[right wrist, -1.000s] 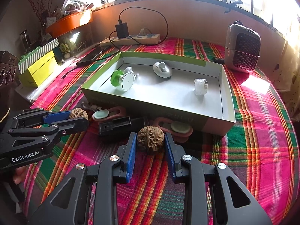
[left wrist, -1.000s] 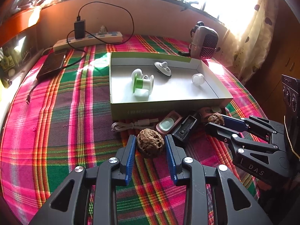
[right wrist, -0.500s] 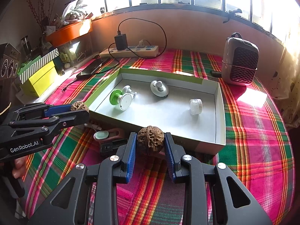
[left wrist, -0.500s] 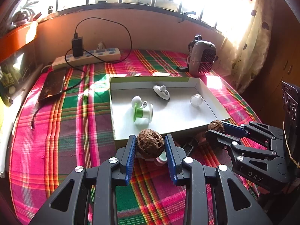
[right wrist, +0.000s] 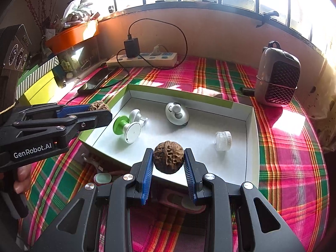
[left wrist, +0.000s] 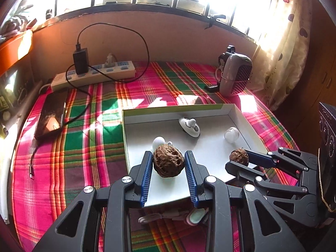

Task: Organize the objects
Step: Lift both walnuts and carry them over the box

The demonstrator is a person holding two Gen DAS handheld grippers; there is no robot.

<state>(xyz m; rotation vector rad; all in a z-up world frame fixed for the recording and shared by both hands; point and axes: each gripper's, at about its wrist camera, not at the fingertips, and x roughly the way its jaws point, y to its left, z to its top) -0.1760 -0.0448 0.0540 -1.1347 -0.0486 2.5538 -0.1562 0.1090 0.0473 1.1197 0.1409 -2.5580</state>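
My left gripper [left wrist: 168, 156] is shut on a wrinkled brown walnut [left wrist: 168, 162] and holds it in the air over the near left part of the white open box [left wrist: 237, 113]. My right gripper [right wrist: 169, 154] is shut on a second walnut [right wrist: 169, 160] above the box's near edge [right wrist: 255, 136]. Each gripper also shows in the other's view: the right gripper [left wrist: 237, 160] with its walnut [left wrist: 239, 157], the left gripper [right wrist: 100, 110] with its walnut [right wrist: 99, 105]. Inside the box lie a green and white spool [right wrist: 126, 127], a white knobbed disc [right wrist: 177, 113] and a clear cap [right wrist: 223, 140].
A plaid cloth [left wrist: 73, 157] covers the table. Pink cases [right wrist: 103, 177] and a white cable [left wrist: 151, 218] lie in front of the box. At the back are a power strip [left wrist: 94, 74], a dark tablet [left wrist: 51, 116] and a small heater [left wrist: 235, 76]. Yellow boxes [right wrist: 37, 86] stand far left.
Both grippers have risen and moved forward with their walnuts, from low over the cloth in front of the box to above the box's near side.
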